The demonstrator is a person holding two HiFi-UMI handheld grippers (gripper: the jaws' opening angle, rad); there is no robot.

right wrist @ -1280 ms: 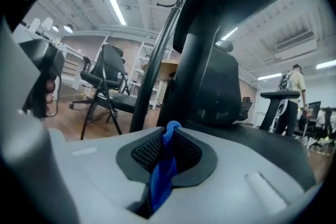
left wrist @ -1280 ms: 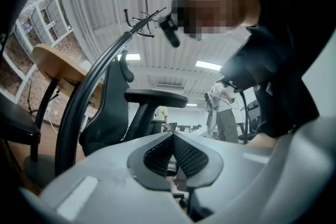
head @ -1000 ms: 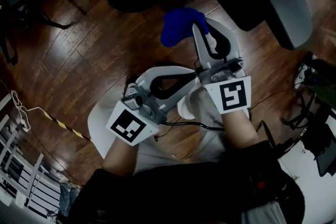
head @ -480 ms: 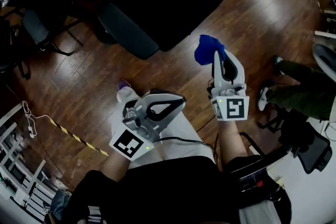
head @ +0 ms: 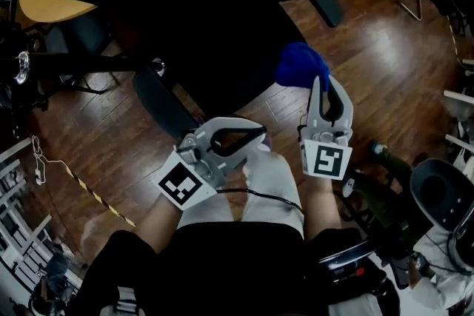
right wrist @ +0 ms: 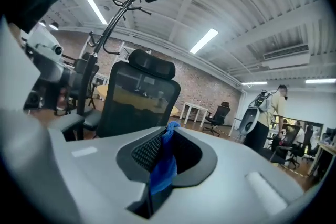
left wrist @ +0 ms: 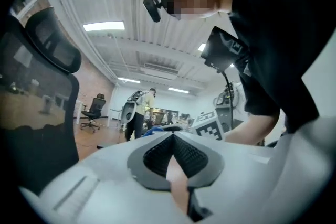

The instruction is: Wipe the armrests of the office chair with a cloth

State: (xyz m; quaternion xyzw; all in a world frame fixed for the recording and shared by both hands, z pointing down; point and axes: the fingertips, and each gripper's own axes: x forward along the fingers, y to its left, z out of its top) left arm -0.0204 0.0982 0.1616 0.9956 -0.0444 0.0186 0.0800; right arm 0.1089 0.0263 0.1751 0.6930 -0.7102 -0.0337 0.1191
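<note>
head view shows the right hand-held gripper (head: pixel 320 85) clamped on a blue cloth (head: pixel 300 66), the left hand-held gripper (head: pixel 255 137) closed, seemingly empty, both near the dark office chair (head: pixel 222 33).

Open-plan office doubling as robotics lab indicated. Mesh-back office chair (right wrist: pixel 139 97) seen close by. Second office chair (right wrist: pixel 217 113) and white tables (right wrist: pixel 193 111) noted along brick wall (right wrist: pixel 202 86). Strip lights (right wrist: pixel 203 40) mounted on ribbed ceiling. Wood plank floor (head: pixel 385 55) recorded. Equipment rig (right wrist: pixel 251 113) observed on stand.
</note>
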